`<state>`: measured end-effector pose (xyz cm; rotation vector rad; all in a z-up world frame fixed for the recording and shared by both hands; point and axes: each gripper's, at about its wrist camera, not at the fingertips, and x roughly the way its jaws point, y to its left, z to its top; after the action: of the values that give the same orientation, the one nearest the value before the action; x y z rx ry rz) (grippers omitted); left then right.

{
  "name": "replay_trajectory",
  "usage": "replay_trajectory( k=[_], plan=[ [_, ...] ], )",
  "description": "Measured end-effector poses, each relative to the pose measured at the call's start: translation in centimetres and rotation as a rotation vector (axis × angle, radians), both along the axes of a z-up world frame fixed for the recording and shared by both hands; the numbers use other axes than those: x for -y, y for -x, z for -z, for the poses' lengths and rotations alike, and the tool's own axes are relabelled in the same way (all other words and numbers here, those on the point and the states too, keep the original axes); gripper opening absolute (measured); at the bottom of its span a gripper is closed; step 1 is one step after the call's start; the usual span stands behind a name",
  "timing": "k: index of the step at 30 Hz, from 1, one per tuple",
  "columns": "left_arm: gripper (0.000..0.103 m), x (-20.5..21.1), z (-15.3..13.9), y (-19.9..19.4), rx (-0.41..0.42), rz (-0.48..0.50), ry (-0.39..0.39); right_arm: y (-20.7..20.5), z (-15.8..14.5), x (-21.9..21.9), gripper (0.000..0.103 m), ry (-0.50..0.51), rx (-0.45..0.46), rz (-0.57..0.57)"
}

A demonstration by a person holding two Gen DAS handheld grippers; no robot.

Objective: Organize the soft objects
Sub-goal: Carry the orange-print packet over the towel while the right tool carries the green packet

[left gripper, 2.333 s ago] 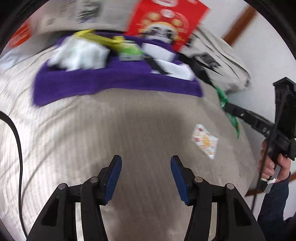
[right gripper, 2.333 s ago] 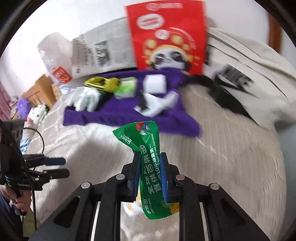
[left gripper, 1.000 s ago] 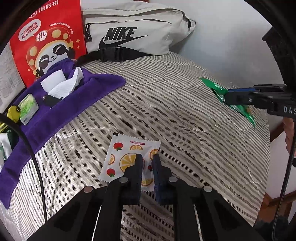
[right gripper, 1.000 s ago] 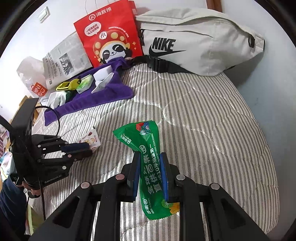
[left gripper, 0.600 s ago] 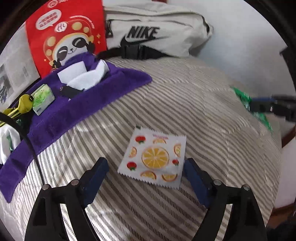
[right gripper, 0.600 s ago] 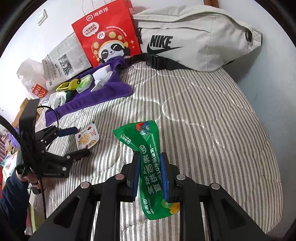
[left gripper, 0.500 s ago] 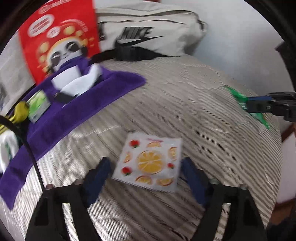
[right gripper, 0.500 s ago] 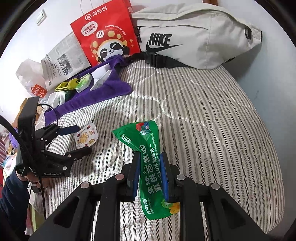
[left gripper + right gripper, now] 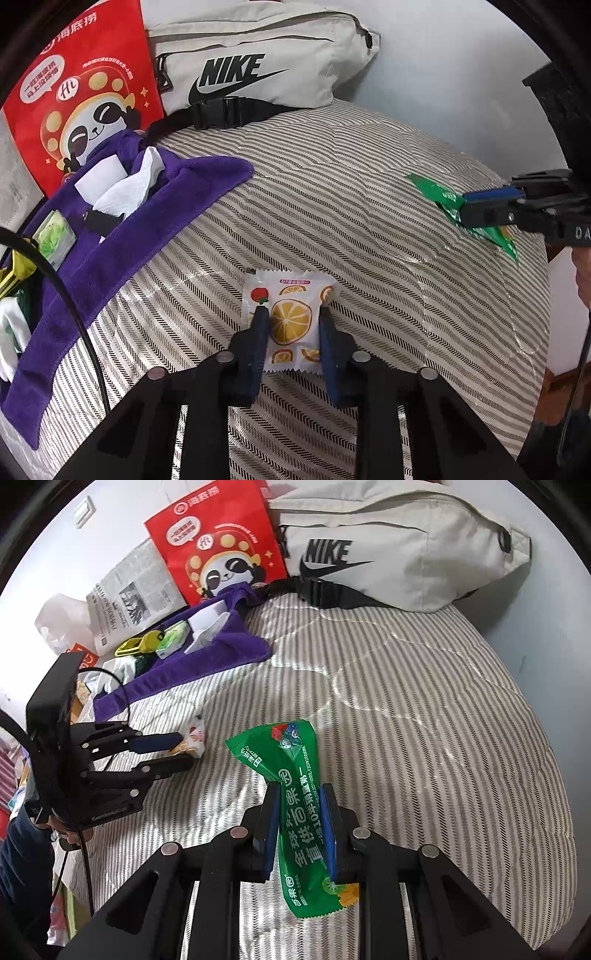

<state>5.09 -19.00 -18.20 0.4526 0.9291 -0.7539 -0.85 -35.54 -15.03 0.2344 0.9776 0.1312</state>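
A white fruit-print packet (image 9: 291, 319) lies on the striped bed (image 9: 362, 229). My left gripper (image 9: 291, 314) has its fingers on either side of the packet, closed partway around it and touching its edges. It shows in the right wrist view (image 9: 177, 747) at the left, with the packet (image 9: 195, 738) between its tips. My right gripper (image 9: 300, 794) is shut on a green snack packet (image 9: 295, 775) and holds it above the bed. The green packet also shows in the left wrist view (image 9: 443, 195).
A purple cloth (image 9: 122, 240) with tissue packs and white paper lies at the left. A red panda bag (image 9: 81, 85), a beige Nike bag (image 9: 258, 55) and a newspaper (image 9: 129, 590) lean against the wall behind. The bed's right edge drops off near a wall.
My left gripper let go of the fruit-print packet, opened wide around it, then closed in again onto its sides. My right gripper kept holding the green packet almost still.
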Motion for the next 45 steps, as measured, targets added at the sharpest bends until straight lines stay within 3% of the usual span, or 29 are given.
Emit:
replay_trajectory(
  k=[2, 5, 10, 14, 25, 36, 45],
  plan=[
    [0.014, -0.7, -0.1, -0.6, -0.043, -0.029, 0.042, 0.0, -0.2, -0.3, 0.021, 0.006, 0.005, -0.009],
    [0.012, -1.8, -0.1, -1.8, -0.112, -0.08, 0.106, -0.1, -0.3, -0.4, 0.021, 0.004, 0.002, -0.006],
    [0.012, -1.9, -0.4, -1.8, -0.083, -0.106, 0.07, -0.2, -0.6, -0.7, 0.021, 0.008, 0.006, -0.015],
    [0.012, -2.8, -1.2, -1.4, -0.079, -0.125, 0.088, -0.3, -1.3, -1.3, 0.021, 0.007, 0.02, -0.029],
    [0.012, -9.1, -3.4, -1.0, -0.069, -0.296, 0.112, -2.5, -2.5, -4.7, 0.021, 0.002, 0.045, -0.097],
    [0.012, -15.9, -6.3, -0.6, -0.055, -0.458, 0.192, -4.6, -4.2, -9.0, 0.021, 0.008, 0.069, -0.187],
    [0.012, -18.2, -8.0, -1.3, -0.055, -0.488, 0.25, -6.3, -6.4, -11.8, 0.021, 0.023, 0.1, -0.216]
  ],
)
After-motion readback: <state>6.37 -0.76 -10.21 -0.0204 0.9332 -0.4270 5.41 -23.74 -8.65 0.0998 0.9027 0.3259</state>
